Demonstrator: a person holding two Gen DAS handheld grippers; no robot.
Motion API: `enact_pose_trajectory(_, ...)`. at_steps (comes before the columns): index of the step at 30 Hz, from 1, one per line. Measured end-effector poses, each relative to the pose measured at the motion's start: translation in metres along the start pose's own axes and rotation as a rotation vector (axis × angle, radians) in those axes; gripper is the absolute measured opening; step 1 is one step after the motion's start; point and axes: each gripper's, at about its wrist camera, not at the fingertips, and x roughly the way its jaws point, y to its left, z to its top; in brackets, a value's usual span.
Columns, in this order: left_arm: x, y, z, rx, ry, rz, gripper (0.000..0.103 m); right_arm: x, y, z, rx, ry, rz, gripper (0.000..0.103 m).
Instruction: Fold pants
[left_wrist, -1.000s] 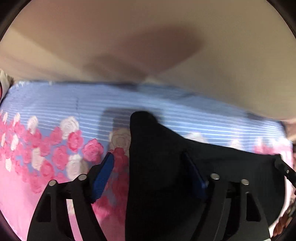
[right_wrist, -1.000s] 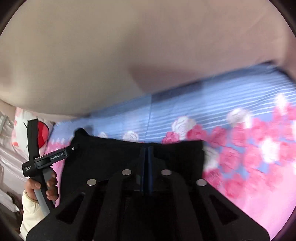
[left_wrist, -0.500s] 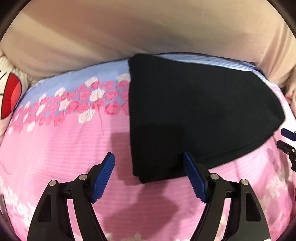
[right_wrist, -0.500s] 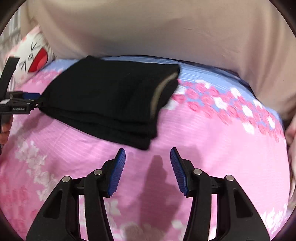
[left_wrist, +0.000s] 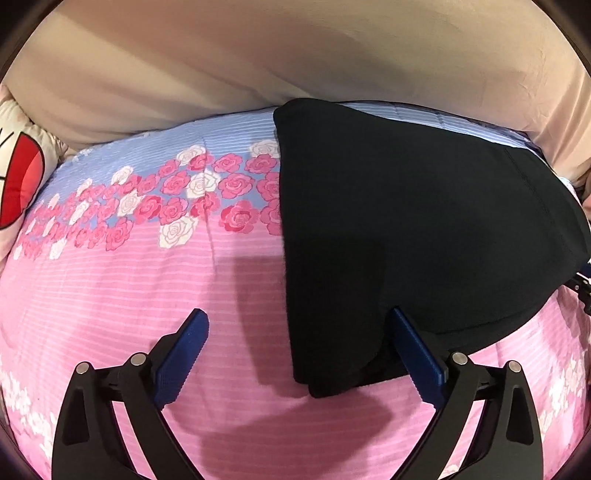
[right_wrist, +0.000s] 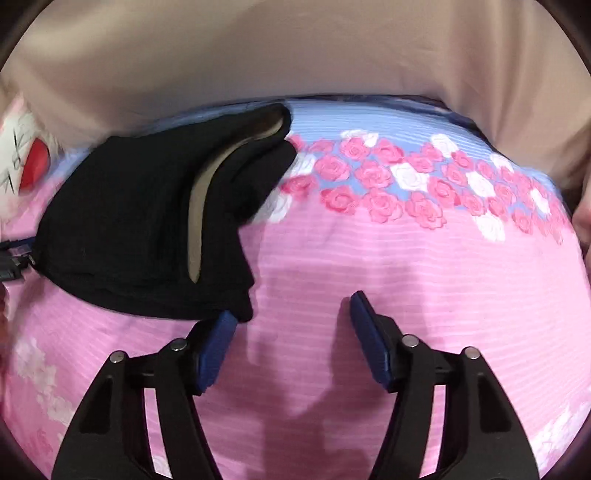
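The black pants lie folded into a thick bundle on the pink floral bed sheet. My left gripper is open, and the near left corner of the bundle lies between its blue pads. In the right wrist view the pants show a tan waistband lining at the right end. My right gripper is open and empty over bare sheet, its left pad at the bundle's near right corner. Each gripper's tip peeks in at the edge of the other's view.
A beige curtain or wall runs along the far side of the bed. A white pillow with a red print lies at the far left. The sheet has a rose band and a blue striped strip at the back.
Both grippers let go of the pants and opened about a second ago, then drew back toward the near side. Since half a second ago they have crept back in close to the bundle's corners.
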Motion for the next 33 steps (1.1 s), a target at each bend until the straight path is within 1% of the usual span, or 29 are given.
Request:
enact_pose_trajectory(1,-0.007,0.000,-0.001,0.001,-0.002,0.001,0.094,-0.010,0.002,0.001,0.016,0.010,0.028,0.060)
enact_pose_trajectory(2,-0.017,-0.001,-0.003,0.008,-0.013,0.012,0.091,-0.020,0.003,0.000,0.032,-0.004,0.060,0.057)
enact_pose_trajectory(3,-0.029,-0.002,-0.004,0.016,-0.035,0.021,0.089,-0.040,0.005,0.002,0.046,-0.040,0.091,0.057)
enact_pose_trajectory(5,-0.058,-0.009,-0.001,0.036,-0.114,0.017,0.089,-0.074,0.015,0.009,0.052,-0.132,0.147,0.058)
enact_pose_trajectory(7,-0.071,-0.019,0.011,0.036,-0.168,0.025,0.089,-0.090,0.033,0.024,0.031,-0.186,0.249,0.052)
enact_pose_trajectory(8,-0.069,-0.027,0.018,0.051,-0.178,0.031,0.089,-0.087,0.042,0.031,0.015,-0.186,0.289,0.041)
enact_pose_trajectory(9,-0.060,-0.036,0.025,0.069,-0.173,0.048,0.089,-0.079,0.047,0.036,0.001,-0.173,0.295,0.029)
enact_pose_trajectory(10,-0.049,-0.040,0.028,0.079,-0.160,0.069,0.089,-0.061,0.052,0.040,-0.018,-0.133,0.276,0.024)
enact_pose_trajectory(11,-0.031,-0.044,0.031,0.085,-0.128,0.112,0.085,-0.036,0.048,0.040,-0.019,-0.075,0.212,0.007)
enact_pose_trajectory(12,-0.011,-0.045,0.030,0.094,-0.087,0.137,0.083,-0.014,0.037,0.035,0.005,-0.028,0.172,0.000)
enact_pose_trajectory(13,-0.003,-0.042,0.027,0.085,-0.072,0.118,0.085,-0.004,0.016,0.028,0.081,-0.041,0.254,0.000)
enact_pose_trajectory(14,0.000,-0.038,0.025,0.063,-0.079,0.101,0.087,-0.004,0.006,0.028,0.136,-0.034,0.296,0.000)
enact_pose_trajectory(15,-0.002,-0.037,0.025,0.055,-0.080,0.094,0.086,-0.009,0.005,0.030,0.151,-0.028,0.294,0.000)
enact_pose_trajectory(16,-0.008,-0.039,0.027,0.067,-0.082,0.101,0.083,-0.015,0.011,0.034,0.127,-0.031,0.268,0.000)
enact_pose_trajectory(17,-0.014,-0.041,0.030,0.078,-0.093,0.111,0.082,-0.027,0.027,0.044,0.067,-0.056,0.229,0.002)
enact_pose_trajectory(18,-0.020,-0.044,0.034,0.087,-0.110,0.119,0.082,-0.036,0.038,0.057,0.026,-0.086,0.220,0.002)
enact_pose_trajectory(19,-0.027,-0.048,0.042,0.101,-0.133,0.112,0.082,-0.040,0.045,0.068,0.005,-0.105,0.230,0.002)
enact_pose_trajectory(20,-0.031,-0.051,0.049,0.108,-0.148,0.108,0.082,-0.042,0.055,0.088,-0.017,-0.126,0.234,0.002)
enact_pose_trajectory(22,-0.035,-0.059,0.070,0.121,-0.172,0.124,0.082,-0.028,0.063,0.121,-0.044,-0.130,0.216,0.002)
enact_pose_trajectory(23,-0.033,-0.061,0.080,0.133,-0.176,0.133,0.082,-0.011,0.066,0.141,-0.043,-0.109,0.206,0.002)
enact_pose_trajectory(25,-0.017,-0.063,0.098,0.146,-0.154,0.174,0.082,0.014,0.066,0.158,-0.032,-0.060,0.202,0.002)
enact_pose_trajectory(26,-0.003,-0.061,0.104,0.144,-0.126,0.191,0.082,0.033,0.063,0.161,-0.029,-0.031,0.165,0.002)
enact_pose_trajectory(28,0.022,-0.049,0.109,0.127,-0.074,0.219,0.080,0.060,0.053,0.155,-0.028,0.022,0.081,0.000)
enact_pose_trajectory(29,0.028,-0.046,0.109,0.119,-0.060,0.206,0.081,0.070,0.042,0.146,-0.013,0.034,0.072,0.000)
enact_pose_trajectory(30,0.034,-0.039,0.107,0.101,-0.047,0.167,0.081,0.070,0.033,0.139,0.016,0.011,0.105,0.000)
enact_pose_trajectory(32,0.031,-0.036,0.105,0.089,-0.056,0.157,0.081,0.059,0.025,0.134,0.069,-0.005,0.123,0.000)
enact_pose_trajectory(33,0.028,-0.037,0.104,0.092,-0.062,0.162,0.080,0.048,0.025,0.132,0.079,-0.026,0.115,0.005)
